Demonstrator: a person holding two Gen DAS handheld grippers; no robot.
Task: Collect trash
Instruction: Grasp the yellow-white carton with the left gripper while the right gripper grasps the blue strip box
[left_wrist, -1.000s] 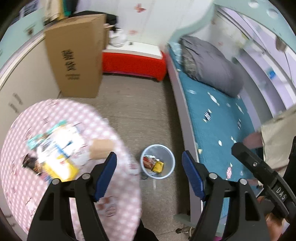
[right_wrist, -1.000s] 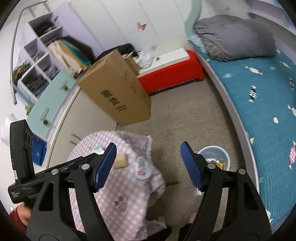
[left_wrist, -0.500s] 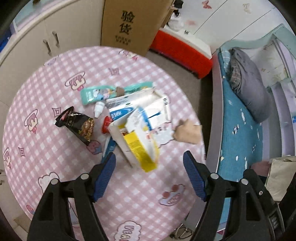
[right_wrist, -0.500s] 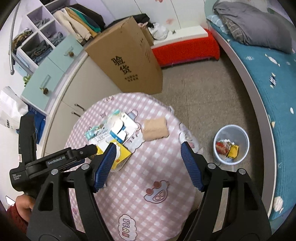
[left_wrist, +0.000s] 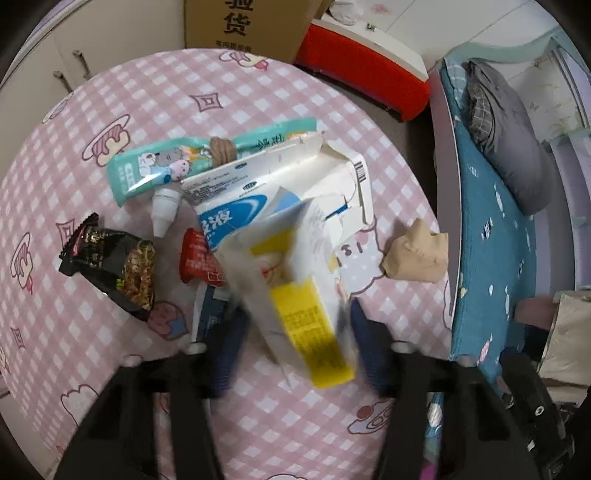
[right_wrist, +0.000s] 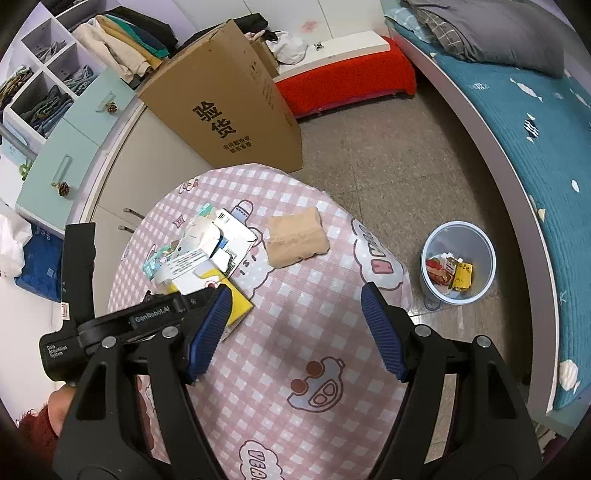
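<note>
1. One round table (right_wrist: 314, 332), covered in pink checked cloth, is seen below both grippers.
2. A pale blue bin (right_wrist: 458, 262), partly filled with wrappers, is set on the floor beside the table.
3. The right gripper (right_wrist: 295, 325) is held spread wide above the cloth, nothing grasped.
4. The left gripper (left_wrist: 295, 347) is blurred; its jaws are set either side of a yellow-and-white carton (left_wrist: 303, 317) among the trash pile; contact cannot be told.

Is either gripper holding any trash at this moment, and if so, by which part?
Neither. The left gripper is open astride the near end of the yellow-and-white carton, not clamped on it. The right gripper is open over the table.
</note>
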